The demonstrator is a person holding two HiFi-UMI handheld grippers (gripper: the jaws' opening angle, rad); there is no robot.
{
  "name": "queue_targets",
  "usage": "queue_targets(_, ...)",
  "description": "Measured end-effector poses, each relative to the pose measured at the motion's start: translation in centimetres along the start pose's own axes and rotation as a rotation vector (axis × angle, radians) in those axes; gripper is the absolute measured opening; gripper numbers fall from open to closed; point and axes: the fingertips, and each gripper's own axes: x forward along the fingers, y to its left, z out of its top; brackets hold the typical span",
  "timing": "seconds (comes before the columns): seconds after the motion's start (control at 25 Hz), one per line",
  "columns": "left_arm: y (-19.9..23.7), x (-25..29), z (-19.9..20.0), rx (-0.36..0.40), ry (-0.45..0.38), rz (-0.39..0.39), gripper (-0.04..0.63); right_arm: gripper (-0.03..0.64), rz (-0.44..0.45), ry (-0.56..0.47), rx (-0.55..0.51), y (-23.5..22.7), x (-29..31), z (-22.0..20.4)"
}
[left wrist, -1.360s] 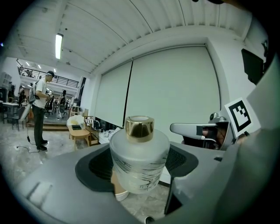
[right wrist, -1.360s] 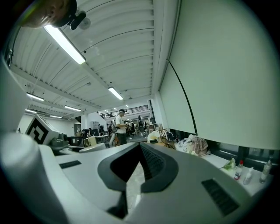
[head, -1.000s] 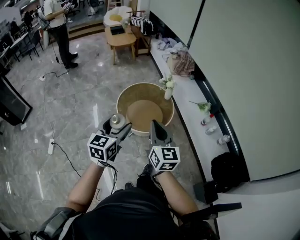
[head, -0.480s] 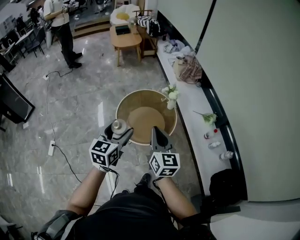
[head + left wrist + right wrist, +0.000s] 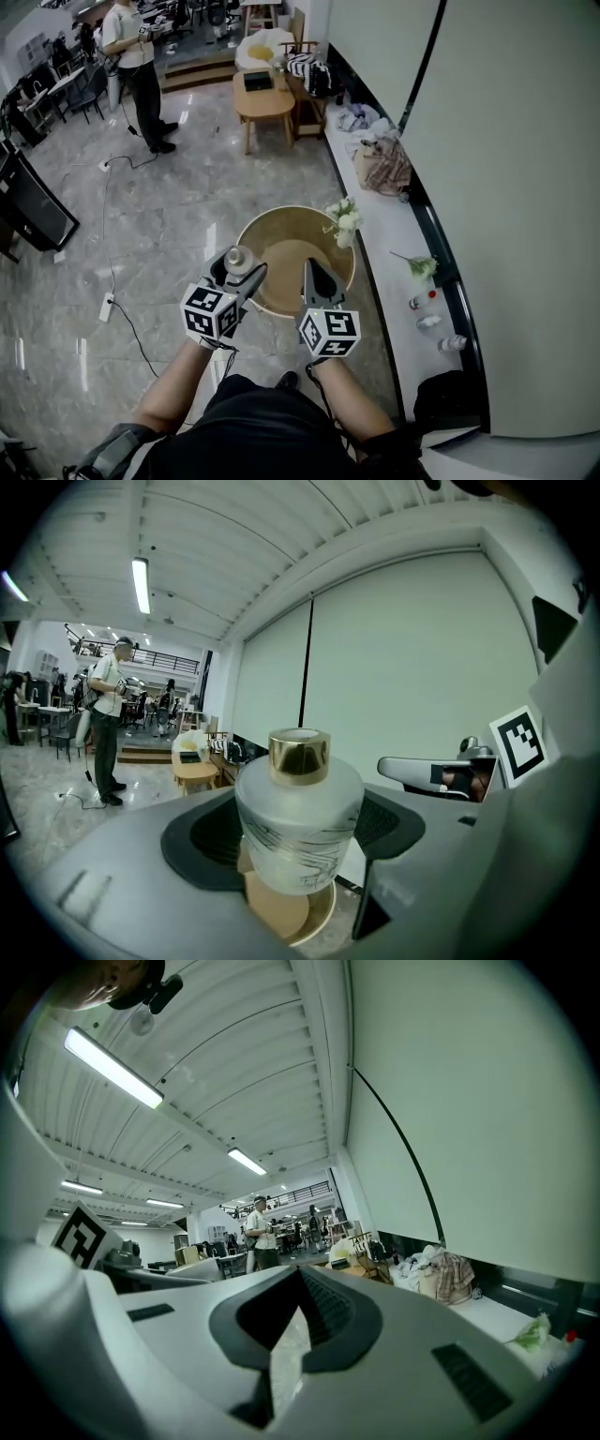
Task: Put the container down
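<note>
Head view: L hand-held gripper (image 5: 246, 271) is still clenching container (image 5: 237, 260) w/ round table (image 5: 249, 226) sliding in under it. R hand-held gripper (image 5: 307, 266) is staying closed, empty. Set-down is nearing.

Two grippers, the left gripper (image 5: 241, 273) and the right gripper (image 5: 308, 270). One gold-capped frosted glass bottle (image 5: 298, 822). One round wooden tub (image 5: 272, 230). One vase of white flowers (image 5: 343, 223). Three small bottles (image 5: 429, 322) on the right ledge (image 5: 384, 234). One wooden tabletop (image 5: 267, 101) far off. One person (image 5: 141, 66) far left.

The container (image 5: 298, 822) in the left gripper (image 5: 244, 271) hangs over the table (image 5: 281, 214).
</note>
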Motion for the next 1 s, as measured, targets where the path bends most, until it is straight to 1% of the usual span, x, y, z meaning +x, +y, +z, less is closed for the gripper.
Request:
queue_targets(0.12,-0.3,0.8,0.2,0.006,-0.001,-0.001,0.339,0.008,0.000,-0.004,0.005,-0.9,0.4,0.2)
queue_targets(0.28,-0.1,1.7,0.0,-0.005,0.010,0.004,0.339,0.008,0.005,0.005,0.010,-1.6,1.1,0.0)
queue_targets(0.56,1.8,3.8,-1.1,-0.031,0.036,0.007,0.339,0.008,0.008,0.035,0.021,-2.3,3.2,-1.4)
queue_targets(0.8,3.2,7.1,-1.1,-0.041,0.048,-0.024,0.339,0.008,-0.023,0.047,0.021,-4.3,5.9,-1.7)
queue_targets(1.0,5.8,10.1,-0.5,-0.032,0.050,-0.058,0.339,0.008,-0.051,0.044,0.018,-5.1,9.7,-1.6)
